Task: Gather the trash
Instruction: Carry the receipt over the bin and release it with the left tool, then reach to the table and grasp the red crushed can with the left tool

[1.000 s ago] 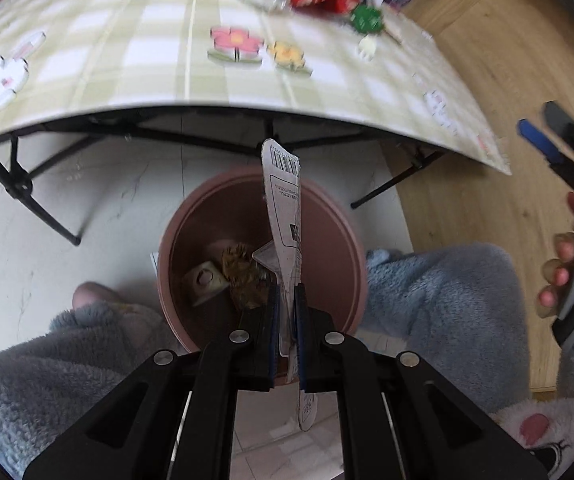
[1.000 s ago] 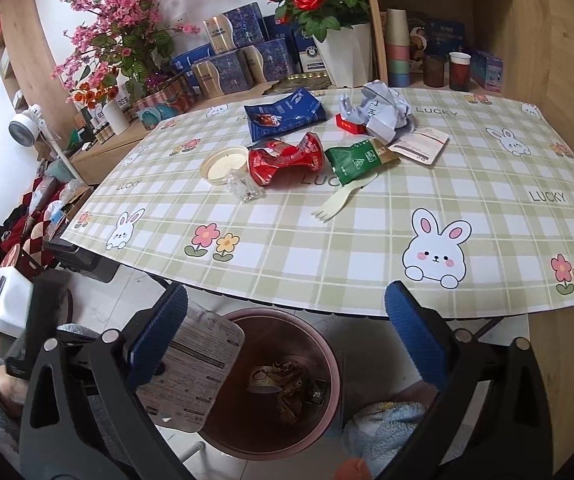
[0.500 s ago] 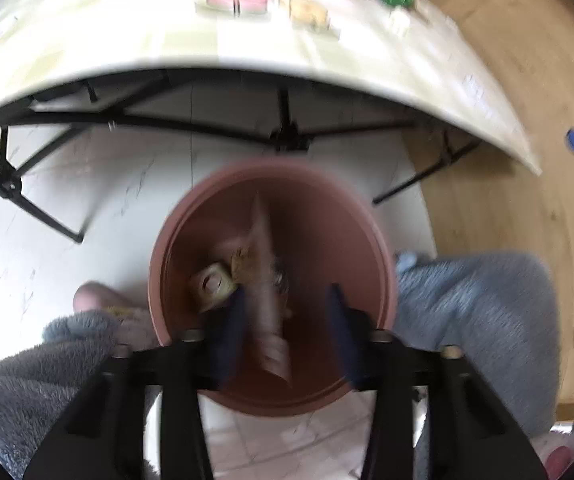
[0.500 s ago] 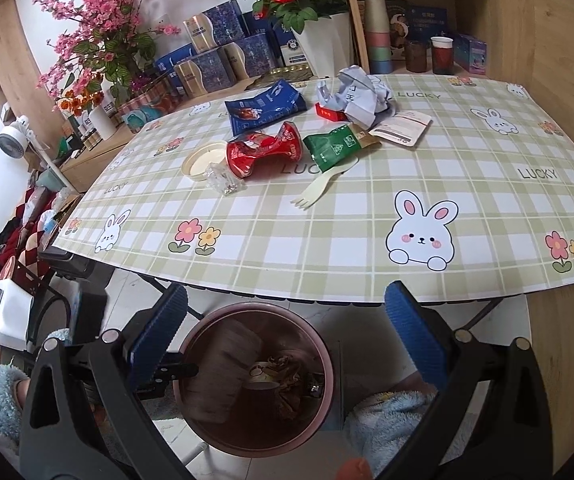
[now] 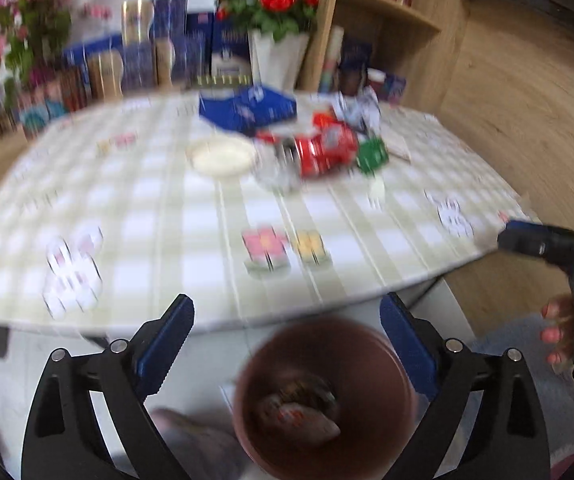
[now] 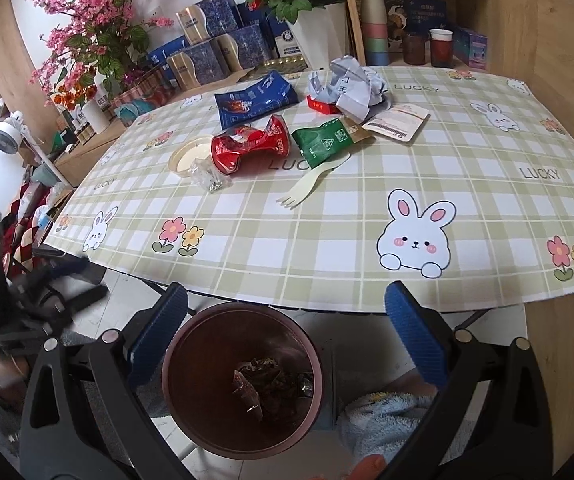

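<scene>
My left gripper [image 5: 287, 320] hangs above the brown bin [image 5: 371, 344], its jaws opening wide with nothing between them; this view is blurred. Wrappers [image 5: 295, 416] lie at the bin's bottom. My right gripper [image 6: 287, 312] is open and empty over the same bin [image 6: 175, 356], just off the table's front edge. On the checked table [image 6: 467, 208] lie a crushed red can [image 6: 251, 148], a green packet [image 6: 323, 142], a pale fork [image 6: 311, 184], a blue packet [image 6: 255, 98], crumpled paper [image 6: 351, 86], a flat pouch [image 6: 397, 120], a round lid [image 6: 189, 156] and clear plastic [image 6: 207, 176].
Flower vases [image 6: 319, 36], boxes [image 6: 223, 44] and stacked cups [image 6: 375, 20] line the shelf behind the table. A person's fluffy sleeves and knees flank the bin. Black table legs stand under the tabletop. Wooden panelling closes the right side.
My left gripper went from shut on a white labelled packet to open; the packet dropped into the bin. That gripper then rose and tilted up toward the table. The right gripper stayed put.
</scene>
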